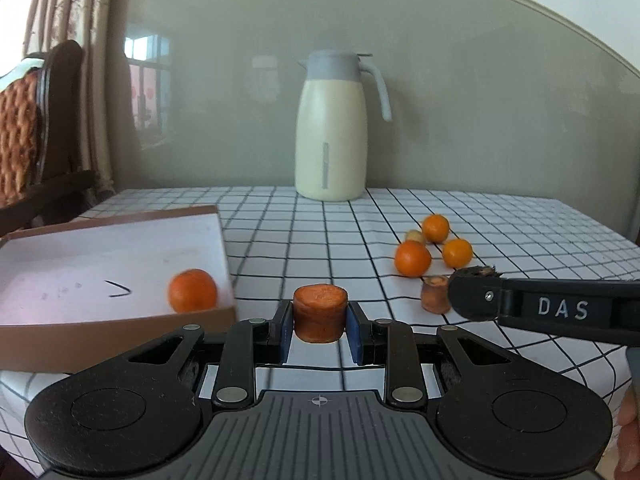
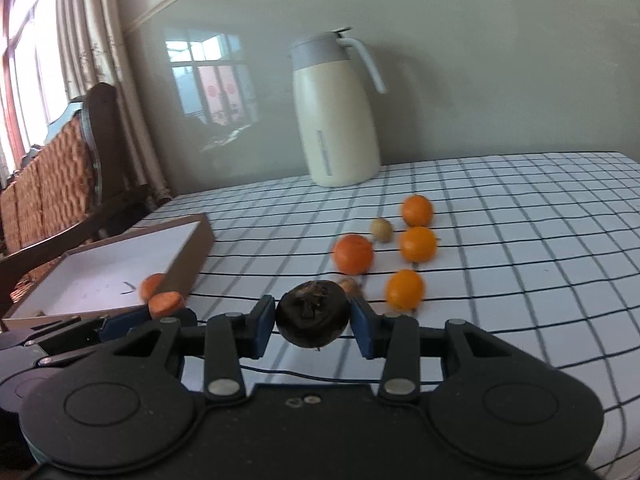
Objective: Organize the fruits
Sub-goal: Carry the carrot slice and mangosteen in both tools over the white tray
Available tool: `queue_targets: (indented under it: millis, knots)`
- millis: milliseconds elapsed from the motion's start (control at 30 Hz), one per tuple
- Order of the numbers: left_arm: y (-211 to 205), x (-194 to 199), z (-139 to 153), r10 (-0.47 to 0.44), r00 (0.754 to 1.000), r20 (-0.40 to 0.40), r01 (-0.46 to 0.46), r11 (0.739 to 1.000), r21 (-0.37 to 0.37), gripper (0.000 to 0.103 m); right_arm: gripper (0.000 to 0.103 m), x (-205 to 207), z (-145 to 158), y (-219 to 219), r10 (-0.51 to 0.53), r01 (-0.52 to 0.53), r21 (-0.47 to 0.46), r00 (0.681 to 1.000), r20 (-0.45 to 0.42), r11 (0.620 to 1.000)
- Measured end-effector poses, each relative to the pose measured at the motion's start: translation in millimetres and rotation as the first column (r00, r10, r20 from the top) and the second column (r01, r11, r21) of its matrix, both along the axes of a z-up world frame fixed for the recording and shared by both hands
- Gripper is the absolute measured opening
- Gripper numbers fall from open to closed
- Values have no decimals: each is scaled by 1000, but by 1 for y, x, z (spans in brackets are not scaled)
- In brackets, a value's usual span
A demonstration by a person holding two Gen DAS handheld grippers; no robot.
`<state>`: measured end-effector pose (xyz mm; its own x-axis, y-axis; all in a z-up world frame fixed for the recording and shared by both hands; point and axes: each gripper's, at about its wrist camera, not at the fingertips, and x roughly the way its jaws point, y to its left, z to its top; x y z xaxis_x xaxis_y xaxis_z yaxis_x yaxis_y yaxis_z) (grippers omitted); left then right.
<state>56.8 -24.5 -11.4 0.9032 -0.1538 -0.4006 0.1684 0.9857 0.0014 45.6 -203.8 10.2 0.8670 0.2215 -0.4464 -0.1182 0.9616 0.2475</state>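
Carrot and dark fruit held beside the cardboard box
A ridged carrot chunk [image 1: 319,312] is pinched by the left gripper [image 1: 319,330] jaws; a round dark fruit [image 2: 312,314] by the right gripper [image 2: 313,326]; smooth oranges [image 2: 418,243] are clustered mid-frame on the checked bench [image 2: 520,240], the box [image 1: 120,312] at lower left.

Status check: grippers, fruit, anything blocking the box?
Left gripper shut on carrot chunk. Right gripper shut on dark fruit. One orange in box. Path clear.
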Motion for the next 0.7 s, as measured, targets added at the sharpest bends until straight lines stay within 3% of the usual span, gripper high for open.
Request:
queue_targets:
  millis: [333,700]
  knots:
    - [43,-16,13,56,998,39,-55,998,-22,28,32,7,7,43,119,-122,44,991,59,992]
    - [98,-15,16,194,980,53,-191,980,-52,28,32,18,12,94,223,-230,58,969,111,971]
